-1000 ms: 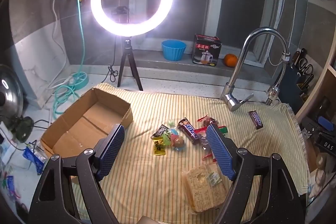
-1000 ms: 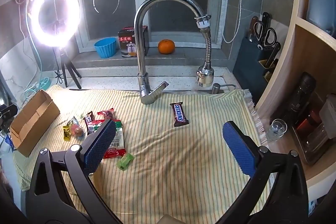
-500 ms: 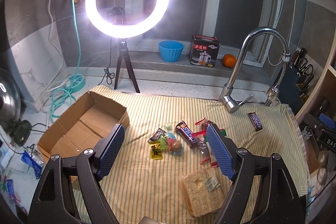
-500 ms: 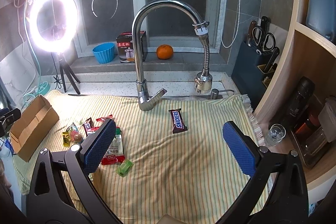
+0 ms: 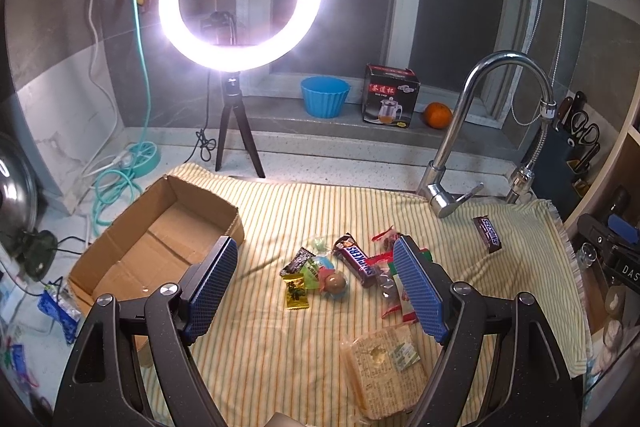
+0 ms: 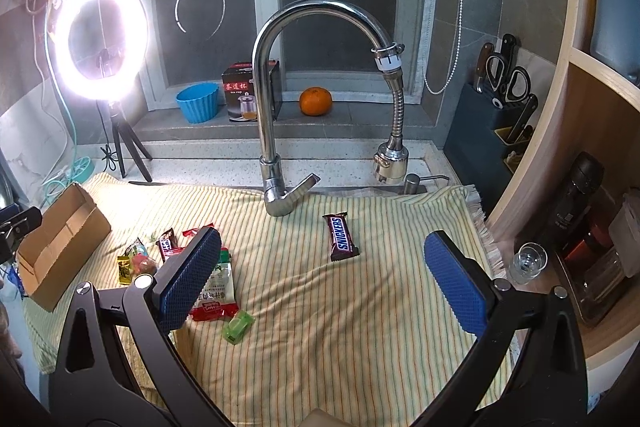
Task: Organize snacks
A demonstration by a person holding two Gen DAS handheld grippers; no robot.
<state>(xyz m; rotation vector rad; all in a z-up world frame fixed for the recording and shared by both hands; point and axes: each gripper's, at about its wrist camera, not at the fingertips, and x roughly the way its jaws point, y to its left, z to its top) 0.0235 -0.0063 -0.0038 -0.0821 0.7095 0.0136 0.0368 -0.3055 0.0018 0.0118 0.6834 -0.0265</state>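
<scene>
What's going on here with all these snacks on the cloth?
A person holds a gripper in each hand over a striped cloth, sorting snacks. Both the left gripper and the right gripper are open and hold nothing. The cardboard box at the left has nothing visible inside. A pile of snacks lies in the middle of the cloth, one Snickers bar lies apart near the faucet, and a wrapped cracker pack lies nearer the camera.

Wrapped snacks (image 5: 336,271) lie scattered beside open cardboard box (image 5: 156,239).
</scene>
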